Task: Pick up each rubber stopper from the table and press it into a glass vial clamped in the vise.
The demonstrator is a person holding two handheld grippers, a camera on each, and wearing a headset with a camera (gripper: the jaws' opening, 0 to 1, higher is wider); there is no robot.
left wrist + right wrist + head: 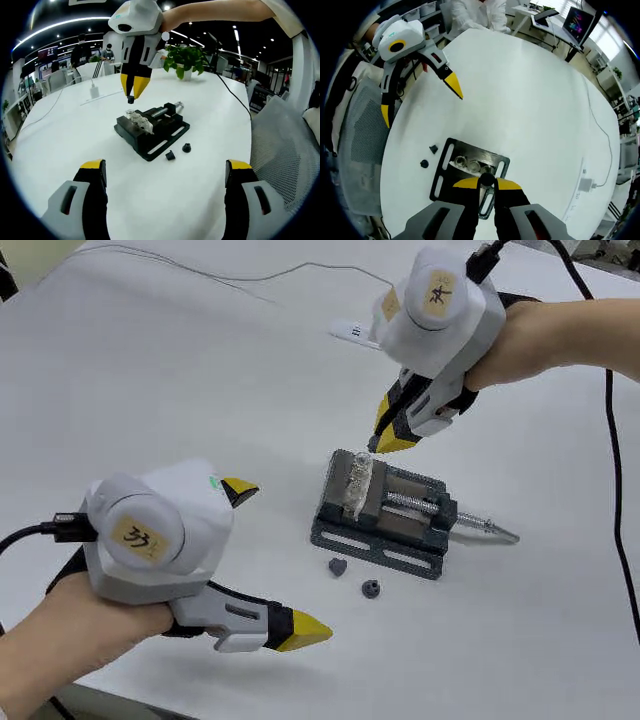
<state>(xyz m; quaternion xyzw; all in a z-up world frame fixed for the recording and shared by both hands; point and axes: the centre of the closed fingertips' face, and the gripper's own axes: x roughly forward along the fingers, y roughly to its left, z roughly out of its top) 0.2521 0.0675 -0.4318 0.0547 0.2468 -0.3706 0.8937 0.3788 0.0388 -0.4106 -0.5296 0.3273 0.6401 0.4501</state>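
Two small dark rubber stoppers lie on the white table, just beside the one black metal vise. The right gripper pinches a third stopper above the clamped clear glass vials; their number I cannot tell. The left gripper has its jaws spread wide, holding nothing.

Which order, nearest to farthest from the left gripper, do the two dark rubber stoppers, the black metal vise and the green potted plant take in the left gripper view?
1. Two dark rubber stoppers, lying loose at the front; between them, too close to call.
2. Black metal vise, in the middle, behind them.
3. Green potted plant, far back, right of centre.
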